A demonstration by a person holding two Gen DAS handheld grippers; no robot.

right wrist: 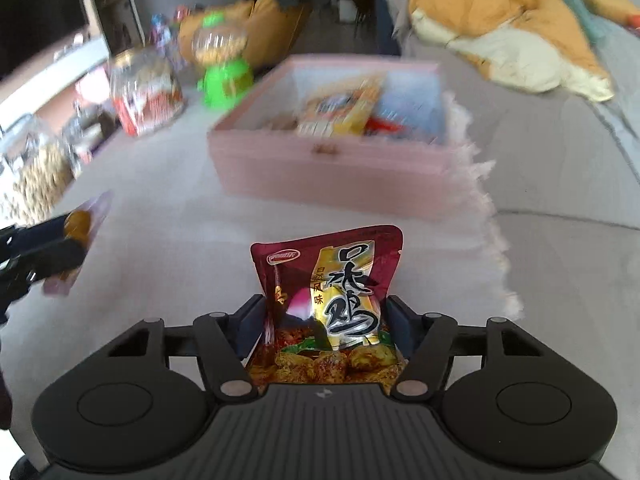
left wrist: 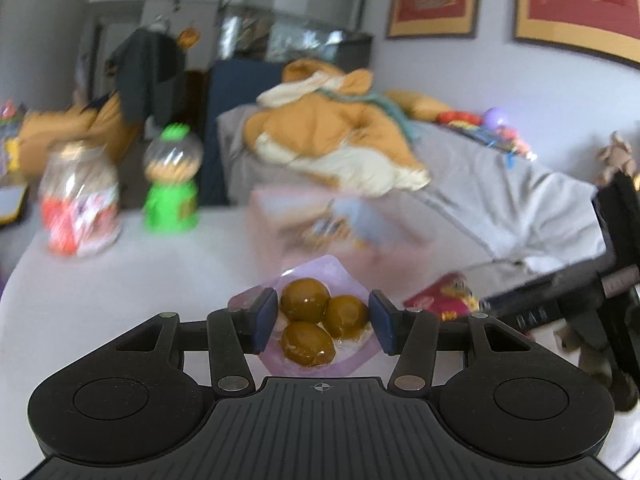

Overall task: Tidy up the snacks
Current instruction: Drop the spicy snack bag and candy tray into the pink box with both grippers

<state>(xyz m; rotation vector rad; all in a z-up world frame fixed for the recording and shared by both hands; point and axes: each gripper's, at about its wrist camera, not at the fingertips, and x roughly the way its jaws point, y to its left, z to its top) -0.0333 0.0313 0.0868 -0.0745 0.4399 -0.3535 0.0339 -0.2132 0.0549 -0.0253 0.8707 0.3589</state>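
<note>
Mid-carry: my left gripper (left wrist: 323, 322) is clamped on the egg pack (left wrist: 316, 320), my right gripper (right wrist: 326, 326) grips the red snack bag (right wrist: 326, 304). Pink box (right wrist: 332, 168) at 12 o'clock on the desk (right wrist: 168, 208). Next: carry both fwd, drop inside.

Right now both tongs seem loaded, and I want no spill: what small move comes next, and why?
Probably carry the right tongs forward over the pink box and release there. They already grip the red snack packet, the box lies open straight ahead, and it already holds other packets. The left tongs hold the egg pack.
</note>
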